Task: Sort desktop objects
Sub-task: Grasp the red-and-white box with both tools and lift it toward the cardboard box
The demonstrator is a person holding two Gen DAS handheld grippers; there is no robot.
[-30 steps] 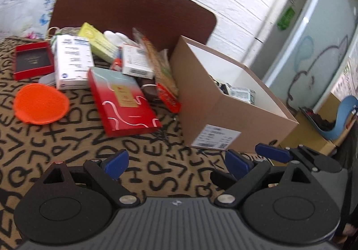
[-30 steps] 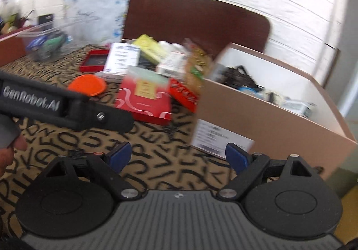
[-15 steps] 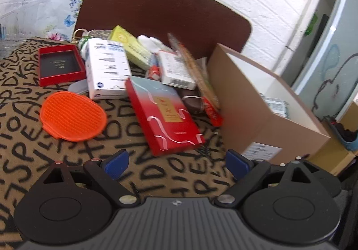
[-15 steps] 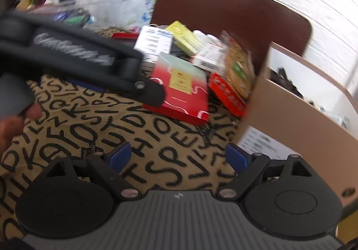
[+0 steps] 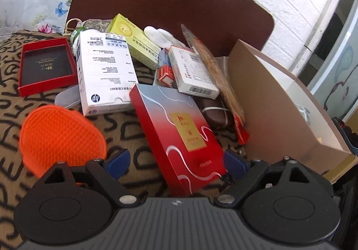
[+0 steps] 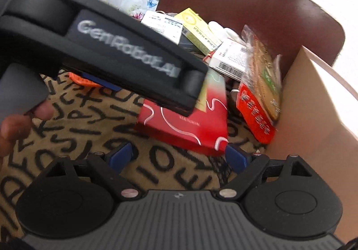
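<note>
With the jaws of the left gripper and of the right gripper both released around the flat red gift box on the letter-patterned desk, the 2 tools could collide over it.
</note>
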